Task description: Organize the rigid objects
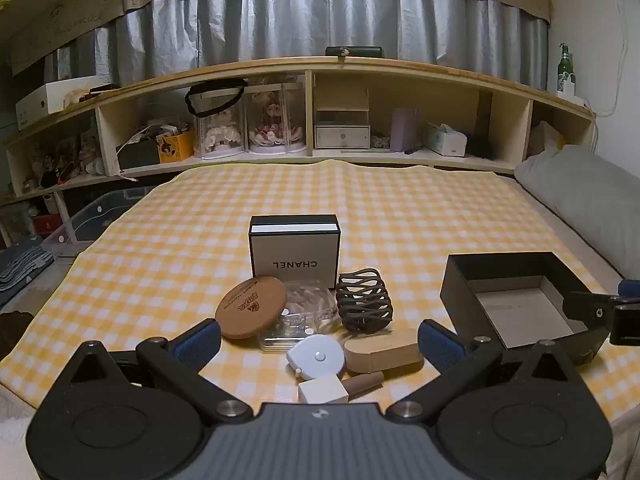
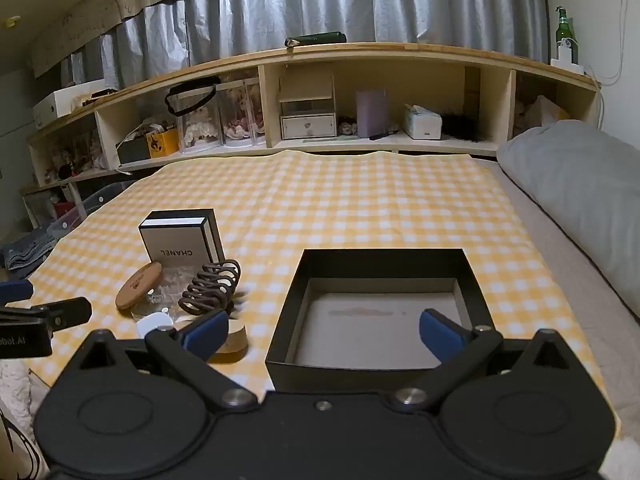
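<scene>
Both tongs stand wide and hold nothing: the left tongs (image 1: 319, 340) face the cluster of small things, the right tongs (image 2: 324, 334) face the empty black box (image 2: 476, 280). Left of that box, cork coaster (image 1: 251, 306), tape measure (image 1: 318, 356) and wooden block (image 1: 384, 350) huddle, probably awaiting loading.

left gripper (image 1: 319, 340): black linkage arms, blue finger pads, silver pivot screws, ribbed grey body
right gripper (image 2: 324, 332): same black build, blue pads, white lettering on the side
</scene>
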The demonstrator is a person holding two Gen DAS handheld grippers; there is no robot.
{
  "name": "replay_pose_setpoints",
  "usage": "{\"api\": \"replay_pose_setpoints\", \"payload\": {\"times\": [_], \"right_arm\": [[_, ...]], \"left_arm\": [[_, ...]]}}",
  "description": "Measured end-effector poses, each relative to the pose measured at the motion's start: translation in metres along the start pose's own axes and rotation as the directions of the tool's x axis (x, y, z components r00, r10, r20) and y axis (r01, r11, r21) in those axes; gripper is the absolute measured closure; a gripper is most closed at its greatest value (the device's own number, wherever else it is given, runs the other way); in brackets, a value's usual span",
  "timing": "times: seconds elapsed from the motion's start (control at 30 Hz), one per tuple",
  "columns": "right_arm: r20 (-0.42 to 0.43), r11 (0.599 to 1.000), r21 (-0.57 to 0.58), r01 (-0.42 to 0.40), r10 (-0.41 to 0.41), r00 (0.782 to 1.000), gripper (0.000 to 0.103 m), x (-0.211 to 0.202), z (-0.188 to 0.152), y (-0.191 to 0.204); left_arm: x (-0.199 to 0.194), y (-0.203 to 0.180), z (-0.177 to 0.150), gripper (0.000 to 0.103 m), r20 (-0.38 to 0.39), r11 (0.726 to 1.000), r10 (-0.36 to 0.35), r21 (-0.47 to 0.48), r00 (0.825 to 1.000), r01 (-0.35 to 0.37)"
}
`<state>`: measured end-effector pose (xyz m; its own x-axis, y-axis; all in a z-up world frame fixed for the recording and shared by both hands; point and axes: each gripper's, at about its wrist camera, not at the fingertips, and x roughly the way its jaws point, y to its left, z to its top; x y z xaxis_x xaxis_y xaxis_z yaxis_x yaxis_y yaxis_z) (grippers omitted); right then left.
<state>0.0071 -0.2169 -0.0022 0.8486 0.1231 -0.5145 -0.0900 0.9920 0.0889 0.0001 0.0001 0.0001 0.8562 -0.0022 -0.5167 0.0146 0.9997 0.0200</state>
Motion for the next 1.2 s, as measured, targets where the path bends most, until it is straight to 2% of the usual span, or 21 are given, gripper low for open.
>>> {"api": "replay_pose_setpoints", "payload": {"times": [1.2], "right_arm": [[0.002,1.0,0.003,-0.001,0.001,1.0,0.0,0.0005,-0.0011,0.0002]], "left_arm": [[-0.0001,-0.0002,-0.0002,0.0,0.006,1.0,0.003,0.005,1.0,-0.003]]}}
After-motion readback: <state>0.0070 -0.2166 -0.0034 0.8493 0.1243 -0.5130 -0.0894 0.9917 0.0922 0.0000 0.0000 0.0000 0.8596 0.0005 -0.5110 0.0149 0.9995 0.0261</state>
